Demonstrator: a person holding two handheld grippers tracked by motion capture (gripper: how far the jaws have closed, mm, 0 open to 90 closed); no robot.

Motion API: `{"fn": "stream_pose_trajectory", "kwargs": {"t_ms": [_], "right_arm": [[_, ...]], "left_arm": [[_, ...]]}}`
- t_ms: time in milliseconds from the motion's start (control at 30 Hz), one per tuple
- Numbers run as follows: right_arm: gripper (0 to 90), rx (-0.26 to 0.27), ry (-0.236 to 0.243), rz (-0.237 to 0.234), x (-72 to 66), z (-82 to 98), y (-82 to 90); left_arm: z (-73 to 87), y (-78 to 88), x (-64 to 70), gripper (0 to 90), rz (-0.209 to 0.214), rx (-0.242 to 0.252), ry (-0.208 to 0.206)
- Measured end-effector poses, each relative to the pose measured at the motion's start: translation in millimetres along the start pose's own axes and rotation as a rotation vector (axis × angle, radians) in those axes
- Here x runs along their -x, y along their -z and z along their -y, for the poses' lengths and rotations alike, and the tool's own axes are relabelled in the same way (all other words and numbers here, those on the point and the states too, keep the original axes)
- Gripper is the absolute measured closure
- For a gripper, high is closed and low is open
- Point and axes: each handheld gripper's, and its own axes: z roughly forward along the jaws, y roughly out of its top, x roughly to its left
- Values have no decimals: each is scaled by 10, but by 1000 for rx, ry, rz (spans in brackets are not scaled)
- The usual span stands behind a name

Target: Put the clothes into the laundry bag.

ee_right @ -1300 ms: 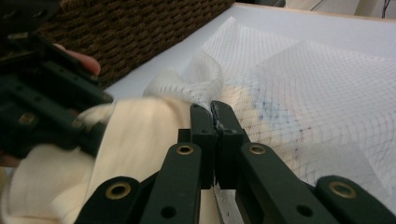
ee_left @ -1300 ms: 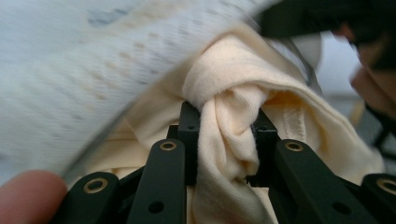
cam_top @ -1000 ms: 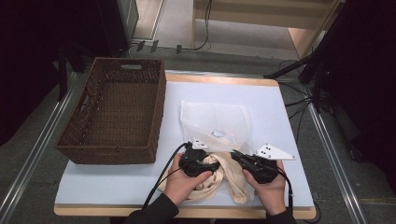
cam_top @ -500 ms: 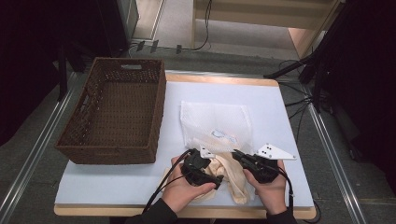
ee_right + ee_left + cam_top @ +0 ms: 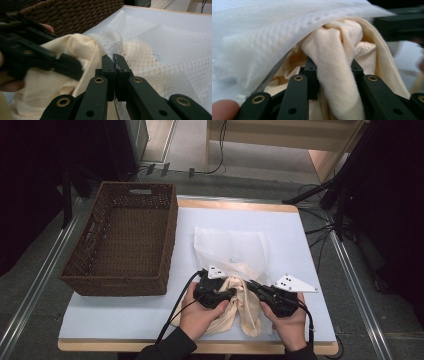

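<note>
A white mesh bag [image 5: 230, 247] lies flat on the table, its near edge lifted. A cream cloth [image 5: 245, 307] is bunched at that edge, partly under the mesh. My left gripper [image 5: 232, 292] has just been closing, and its jaws now pinch a thick fold of the cream cloth [image 5: 337, 45] beneath the mesh bag [image 5: 262, 37]. My right gripper [image 5: 250, 284] is shut on the bag's edge. In the right gripper view its jaws [image 5: 115, 58] meet with a sliver of mesh between them, the mesh bag [image 5: 162, 45] beyond and the cream cloth [image 5: 67, 50] to the left.
A dark woven basket [image 5: 117, 285] stands on the table's left half, close to the bag. The pale blue table [image 5: 300, 235] has bare surface right of and behind the bag. Cables and stand legs lie on the floor beyond the far edge.
My left gripper has shifted slightly right, into the bunched cloth at the bag's edge. The right gripper has stayed put.
</note>
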Motion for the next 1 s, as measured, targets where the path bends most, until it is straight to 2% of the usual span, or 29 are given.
{"fn": "stream_pose_trajectory", "kwargs": {"t_ms": [100,167,233,400,433,467,533,567,667,800,867,900,933,1000], "right_arm": [[890,-7,0,-9,-6,8,-8],[890,-14,5,-8,-3,22,-19],[890,-19,4,-4,7,32,-18],[890,-14,-7,6,57,36,-9],[890,-14,-9,6,66,37,-10],[890,-15,-11,7,70,38,-11],[890,-16,-11,9,72,38,-14],[889,-15,-11,11,75,38,-17],[889,-16,-11,14,77,42,-26],[889,-22,-13,16,67,50,-32],[889,-20,-6,16,69,52,-32],[889,-19,-6,16,71,53,-29],[889,-19,-7,15,75,53,-24],[889,-16,-7,14,88,55,-13]], "left_arm": [[93,-278,-64,621,-6,-102,-15],[133,-321,-94,570,9,-93,-22],[110,-263,-99,535,31,-91,-16],[40,2,-51,365,66,-73,-50],[40,2,-51,339,66,-73,-50],[34,85,-4,313,88,-51,-55],[35,105,82,261,95,-46,-65],[37,88,132,226,89,-50,-75],[57,-53,256,137,25,-68,-89],[74,-290,302,79,-50,-116,-71],[74,-335,293,99,-112,-121,-81],[79,-343,282,150,-127,-127,-94],[86,-340,270,179,-138,-141,-111],[109,-316,235,292,-133,-149,-150]]}}
